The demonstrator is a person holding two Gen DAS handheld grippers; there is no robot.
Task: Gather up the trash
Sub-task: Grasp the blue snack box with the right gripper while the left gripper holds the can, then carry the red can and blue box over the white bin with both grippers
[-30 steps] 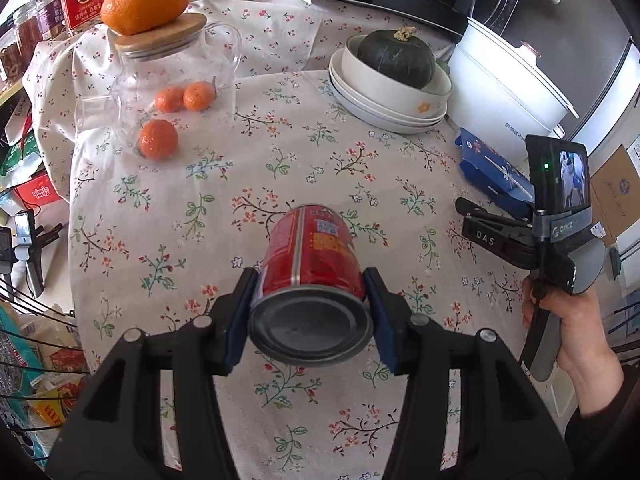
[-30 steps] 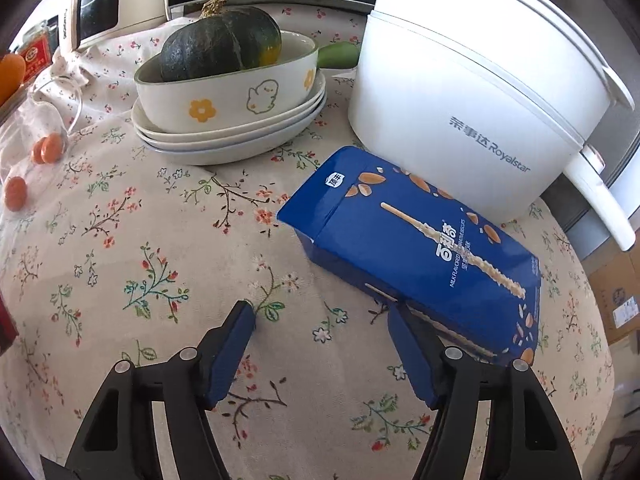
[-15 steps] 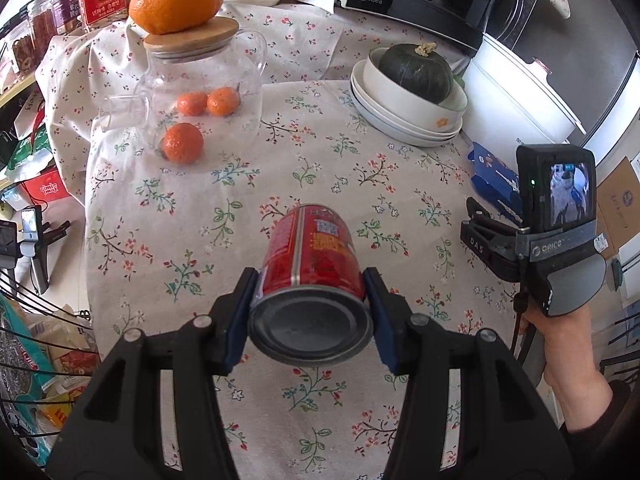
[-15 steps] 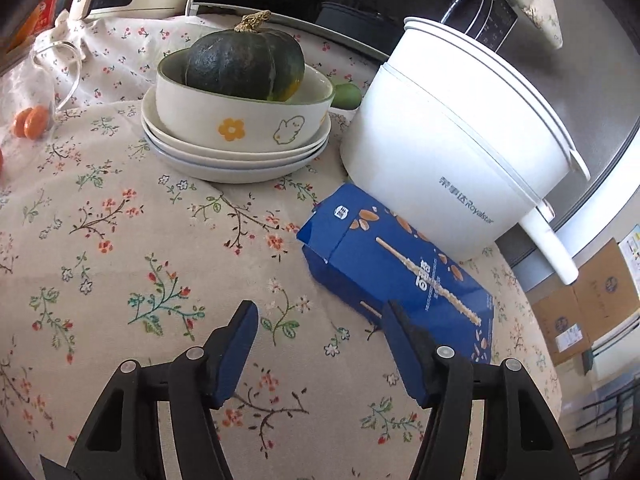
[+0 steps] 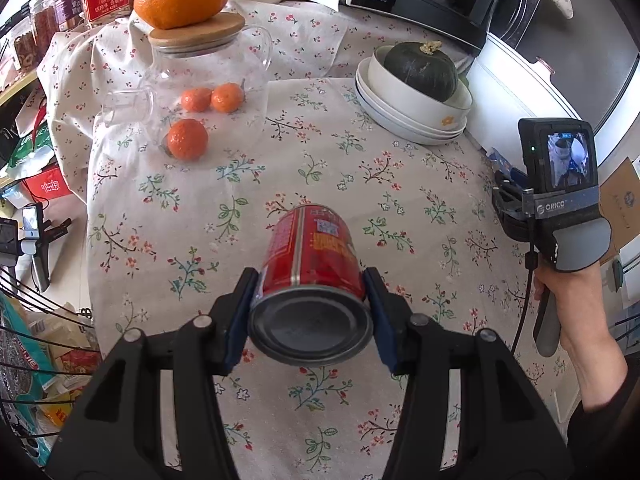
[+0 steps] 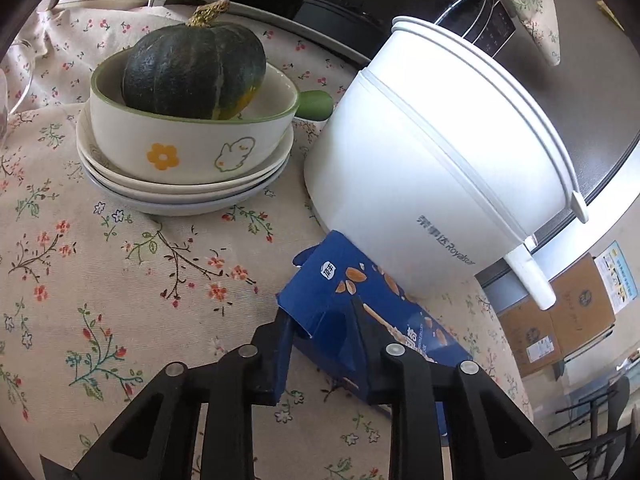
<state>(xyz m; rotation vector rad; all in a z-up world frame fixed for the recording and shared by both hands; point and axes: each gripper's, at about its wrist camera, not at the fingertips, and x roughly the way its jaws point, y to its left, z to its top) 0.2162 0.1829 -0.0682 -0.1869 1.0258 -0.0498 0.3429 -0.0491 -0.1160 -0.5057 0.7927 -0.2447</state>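
Red tin can [image 5: 310, 280] clamped on its side between the blue pads of the left gripper [image 5: 310, 312], above the floral tablecloth [image 5: 320, 160]. Blue snack box [image 6: 360, 320], lying on the cloth against the white electric pot [image 6: 432, 184], now gripped at its open end by the right gripper [image 6: 322, 344], whose jaws have just closed. Kabocha squash [image 6: 192, 72] sits in a stacked bowl [image 6: 180, 148] nearby.

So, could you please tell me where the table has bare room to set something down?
Free: the wide middle of the tablecloth, between the glass pitcher and the stacked bowls. Crowded: the corner where the blue snack box lies against the white cooker.
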